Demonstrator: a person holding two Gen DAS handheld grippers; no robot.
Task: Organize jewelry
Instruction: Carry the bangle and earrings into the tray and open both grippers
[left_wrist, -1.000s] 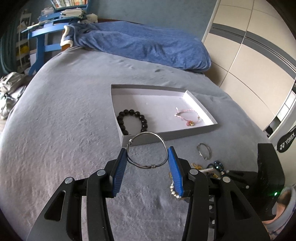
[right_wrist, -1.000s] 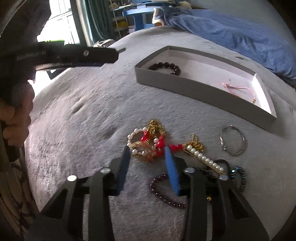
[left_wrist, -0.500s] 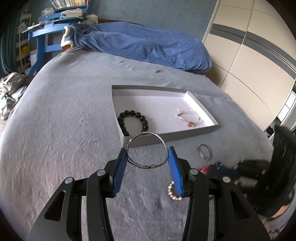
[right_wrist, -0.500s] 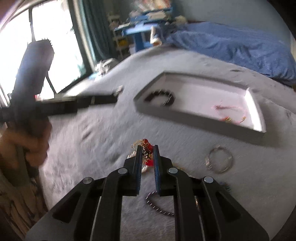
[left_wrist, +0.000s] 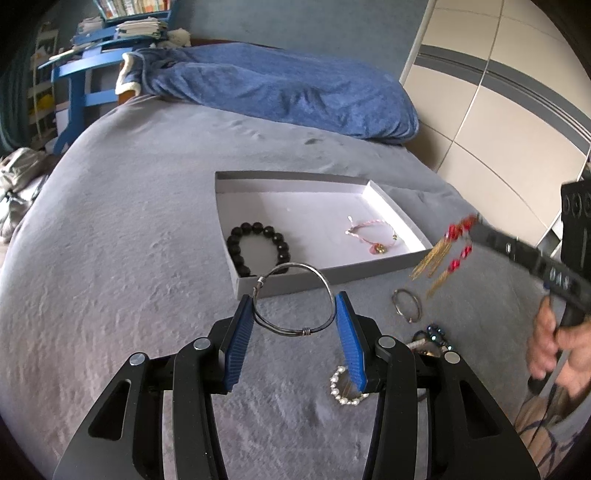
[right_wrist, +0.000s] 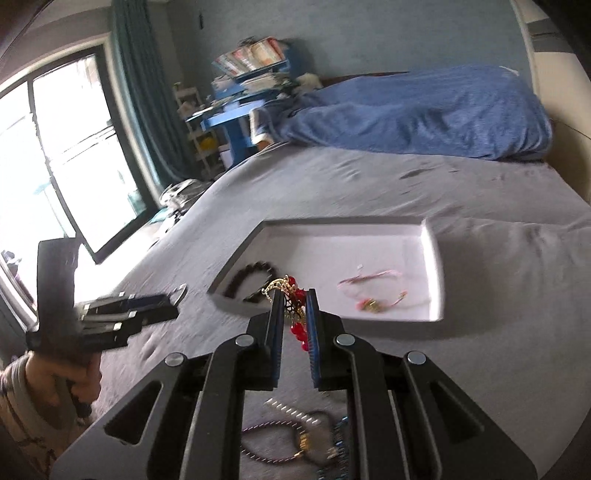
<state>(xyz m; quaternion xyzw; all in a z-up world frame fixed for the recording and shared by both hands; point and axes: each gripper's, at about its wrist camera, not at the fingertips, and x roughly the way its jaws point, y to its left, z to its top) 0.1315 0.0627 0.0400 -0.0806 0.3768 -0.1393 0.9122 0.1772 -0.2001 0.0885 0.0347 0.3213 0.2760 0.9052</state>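
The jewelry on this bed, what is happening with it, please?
A person is sorting jewelry into a shallow grey box on the bed, with a gripper in each hand. The left gripper holds a silver wire bangle between its fingers, in front of the box. The right gripper is shut on red and gold tassel earrings and carries them above the bed. A black bead bracelet and a pink cord bracelet lie in the box; more pieces wait on the cover.

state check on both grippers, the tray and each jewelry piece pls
left gripper: shut on silver bangle
right gripper: shut on red-and-gold earrings, lifted off bed
gray tray: open, on bed
black bead bracelet: in tray
pink cord bracelet: in tray
small ring bracelet: on bed
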